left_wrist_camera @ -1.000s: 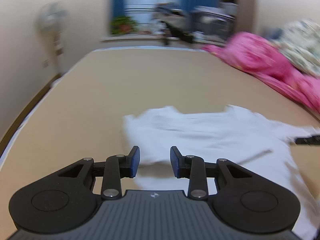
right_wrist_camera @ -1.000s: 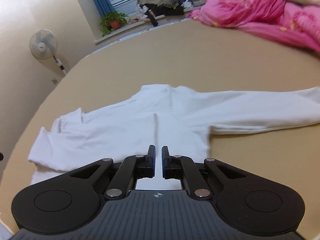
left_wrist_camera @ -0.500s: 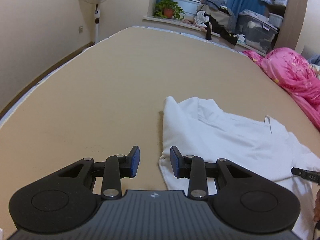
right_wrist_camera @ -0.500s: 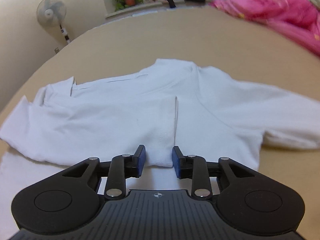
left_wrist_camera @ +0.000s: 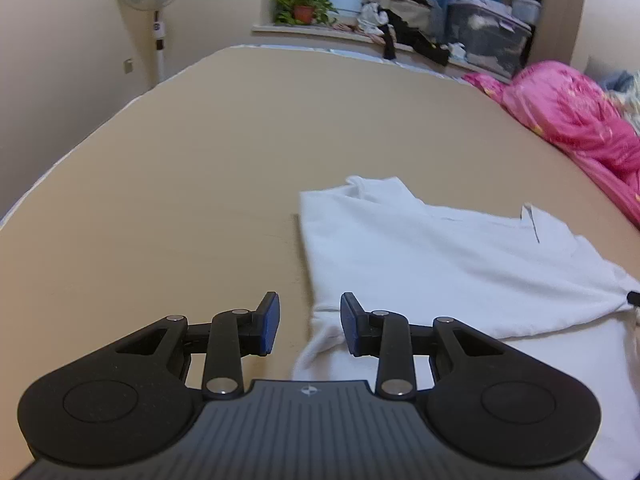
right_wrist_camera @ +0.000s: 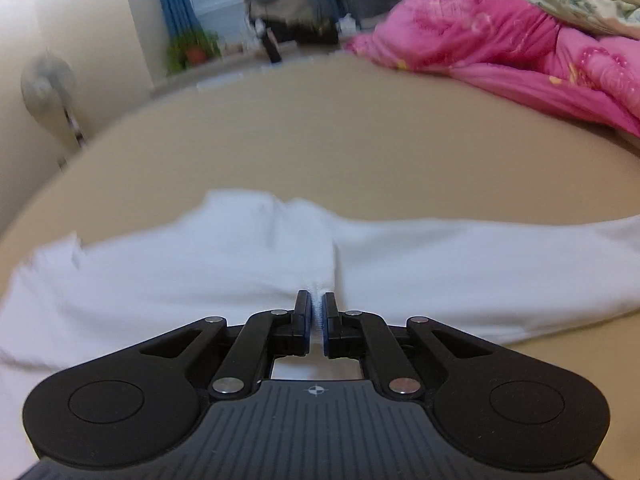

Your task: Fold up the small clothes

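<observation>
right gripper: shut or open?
Shut: the right gripper has just closed, its pads pinching an edge of the white shirt.

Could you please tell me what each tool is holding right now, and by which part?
The right tool pinches the white shirt at a folded edge. The left tool holds nothing.

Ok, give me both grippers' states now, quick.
Left gripper: open, a corner of the white shirt between its pads, not pinched.
Right gripper: just closed, shut on the white shirt's edge.
</observation>
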Demonstrator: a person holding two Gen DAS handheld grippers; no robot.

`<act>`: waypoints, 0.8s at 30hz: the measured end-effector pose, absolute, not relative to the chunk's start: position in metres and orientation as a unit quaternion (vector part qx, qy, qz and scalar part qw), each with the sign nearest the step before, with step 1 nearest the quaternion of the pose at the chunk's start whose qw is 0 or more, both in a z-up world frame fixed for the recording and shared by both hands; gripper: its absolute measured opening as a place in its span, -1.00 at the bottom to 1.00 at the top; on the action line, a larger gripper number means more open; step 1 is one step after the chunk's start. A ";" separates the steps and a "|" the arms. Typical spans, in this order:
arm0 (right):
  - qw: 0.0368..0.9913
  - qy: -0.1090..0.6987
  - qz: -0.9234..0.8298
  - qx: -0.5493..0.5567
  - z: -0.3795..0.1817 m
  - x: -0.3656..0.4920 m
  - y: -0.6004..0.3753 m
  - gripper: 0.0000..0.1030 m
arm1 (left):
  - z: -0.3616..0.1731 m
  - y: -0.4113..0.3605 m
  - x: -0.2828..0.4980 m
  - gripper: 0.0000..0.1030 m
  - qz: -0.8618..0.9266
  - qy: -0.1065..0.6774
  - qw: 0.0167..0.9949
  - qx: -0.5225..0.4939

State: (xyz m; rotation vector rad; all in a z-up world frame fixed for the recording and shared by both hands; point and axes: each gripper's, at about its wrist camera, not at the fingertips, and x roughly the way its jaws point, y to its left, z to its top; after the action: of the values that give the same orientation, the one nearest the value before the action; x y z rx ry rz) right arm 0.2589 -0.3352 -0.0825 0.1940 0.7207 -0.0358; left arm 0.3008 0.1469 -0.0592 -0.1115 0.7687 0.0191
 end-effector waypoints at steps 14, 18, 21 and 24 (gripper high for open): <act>0.945 0.300 0.019 0.127 -0.063 0.251 -0.347 -0.62 | -0.084 0.143 0.322 -0.21 0.055 0.429 0.901 -0.021; 0.905 0.421 -0.008 0.055 -0.099 0.271 -0.337 -0.60 | -0.076 0.138 0.319 -0.20 0.030 0.414 0.909 -0.029; 0.916 0.393 -0.011 0.078 -0.081 0.266 -0.342 -0.56 | -0.097 0.137 0.327 -0.04 0.039 0.472 0.881 0.004; 0.930 0.358 -0.018 0.085 -0.066 0.254 -0.355 -0.51 | -0.088 0.140 0.327 -0.02 0.044 0.456 0.889 -0.020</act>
State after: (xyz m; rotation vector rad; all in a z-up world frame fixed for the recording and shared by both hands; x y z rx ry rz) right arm 0.2537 -0.3546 -0.0664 0.1738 0.7324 -0.0369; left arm 0.3270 0.1399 -0.0882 -0.0418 0.9470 0.0911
